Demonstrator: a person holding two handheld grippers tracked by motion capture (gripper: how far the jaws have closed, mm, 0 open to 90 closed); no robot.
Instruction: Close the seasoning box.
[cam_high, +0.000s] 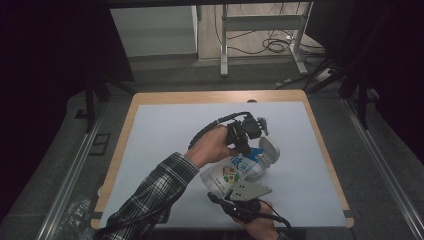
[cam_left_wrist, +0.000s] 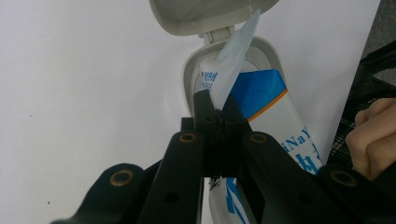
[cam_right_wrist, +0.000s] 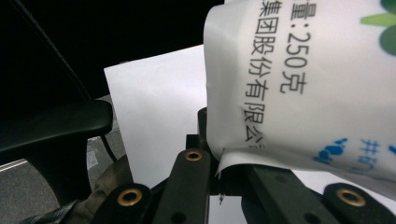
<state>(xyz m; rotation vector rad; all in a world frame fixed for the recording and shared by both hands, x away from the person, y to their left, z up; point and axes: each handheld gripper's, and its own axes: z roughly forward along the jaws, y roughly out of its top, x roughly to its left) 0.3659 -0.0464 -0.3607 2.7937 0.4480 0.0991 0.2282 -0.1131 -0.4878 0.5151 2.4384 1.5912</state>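
White plastic wipes pack (cam_high: 239, 172) lies mid-table (cam_high: 165, 130), near the person's edge, flip lid (cam_left_wrist: 212, 14) open. Left gripper (cam_left_wrist: 215, 105) has its jaws pinched tight on a wipe (cam_left_wrist: 236, 58) poking from the opening. Right gripper (cam_right_wrist: 215, 161) clamps the pack's sealed end seam. Likely purpose: right anchors the pack so a pull on the sheet doesn't drag it along.

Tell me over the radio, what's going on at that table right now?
Left hand-held gripper shut on a wipe sticking from the pack's open lid. Right hand-held gripper shut on the wipes pack edge. Nothing in the way.
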